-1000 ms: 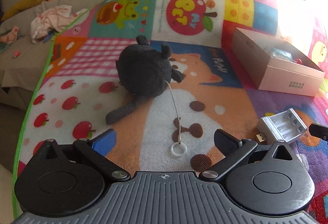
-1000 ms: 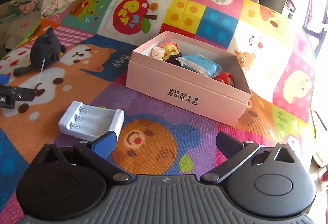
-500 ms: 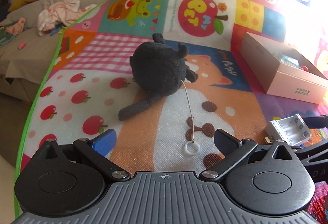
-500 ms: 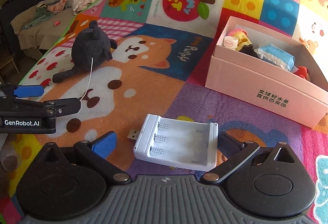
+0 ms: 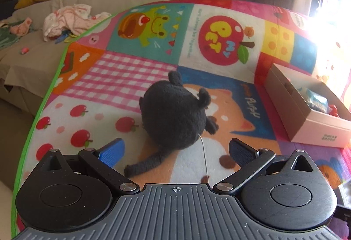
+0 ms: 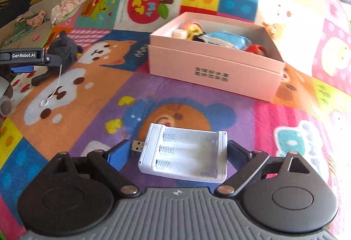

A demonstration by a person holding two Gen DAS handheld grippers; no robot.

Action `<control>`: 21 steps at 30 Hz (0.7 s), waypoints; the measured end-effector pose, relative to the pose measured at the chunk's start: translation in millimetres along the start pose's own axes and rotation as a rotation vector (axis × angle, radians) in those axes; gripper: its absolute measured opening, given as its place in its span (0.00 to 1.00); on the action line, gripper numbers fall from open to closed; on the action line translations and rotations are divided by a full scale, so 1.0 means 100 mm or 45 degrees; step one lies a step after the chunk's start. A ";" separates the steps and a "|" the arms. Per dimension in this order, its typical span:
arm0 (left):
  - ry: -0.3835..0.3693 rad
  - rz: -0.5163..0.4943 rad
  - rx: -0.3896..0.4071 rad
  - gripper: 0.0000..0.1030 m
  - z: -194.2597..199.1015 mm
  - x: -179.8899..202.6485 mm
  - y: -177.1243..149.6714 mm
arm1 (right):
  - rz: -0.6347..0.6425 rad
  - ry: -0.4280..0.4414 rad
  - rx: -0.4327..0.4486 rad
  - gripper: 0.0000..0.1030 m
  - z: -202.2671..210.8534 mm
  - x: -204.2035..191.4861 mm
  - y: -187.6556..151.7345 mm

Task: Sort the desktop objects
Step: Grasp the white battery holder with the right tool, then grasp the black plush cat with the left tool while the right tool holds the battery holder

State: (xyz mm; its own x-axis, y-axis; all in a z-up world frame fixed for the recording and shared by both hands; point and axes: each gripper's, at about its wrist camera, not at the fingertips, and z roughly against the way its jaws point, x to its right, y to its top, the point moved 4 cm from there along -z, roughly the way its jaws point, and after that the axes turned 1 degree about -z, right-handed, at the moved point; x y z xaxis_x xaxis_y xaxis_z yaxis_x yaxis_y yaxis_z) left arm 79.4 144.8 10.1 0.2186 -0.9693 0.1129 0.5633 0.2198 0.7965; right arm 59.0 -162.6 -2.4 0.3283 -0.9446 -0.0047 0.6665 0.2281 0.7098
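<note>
A black plush toy [image 5: 175, 114] lies on the colourful play mat [image 5: 131, 77], with a thin white cord trailing from it toward me. My left gripper [image 5: 175, 150] is open, its fingers on either side of the toy's near end and tail without touching. In the right wrist view a white battery charger [image 6: 184, 154] with a USB plug lies flat between the fingers of my right gripper [image 6: 178, 153]. Those jaws are closing and the pads stand close beside the charger without pressing it. The cord's white ring [image 6: 43, 102] lies on the mat.
A pink cardboard box [image 6: 215, 73] holding a blue packet, a red toy and small figures stands beyond the charger, also at the right in the left wrist view [image 5: 318, 130]. The mat's green edge [image 5: 43, 108] drops off left. Behind it a sofa [image 5: 33, 57] holds clothes and yellow plush toys.
My left gripper moved forward until the plush's near end lies between its fingers. My right gripper swung from facing the box onto the charger, and its jaws narrowed slightly.
</note>
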 end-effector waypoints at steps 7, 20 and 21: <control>-0.038 0.119 -0.098 1.00 -0.42 -0.04 0.22 | -0.174 -0.040 0.057 1.00 0.12 0.44 -0.18; -0.216 -0.253 0.081 1.00 -0.42 0.90 0.42 | -0.226 0.010 0.079 1.00 0.09 0.48 -0.22; -0.251 -0.283 0.087 1.00 -0.39 0.95 0.41 | -0.229 0.012 0.078 1.00 0.09 0.48 -0.22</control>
State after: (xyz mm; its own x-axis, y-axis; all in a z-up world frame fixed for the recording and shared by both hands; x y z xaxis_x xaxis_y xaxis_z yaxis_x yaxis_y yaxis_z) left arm 154.8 65.8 30.5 -0.0667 -0.9970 0.0392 0.5238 -0.0015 0.8519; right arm 54.0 -214.9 -11.8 0.2137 -0.9666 -0.1418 0.6732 0.0405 0.7383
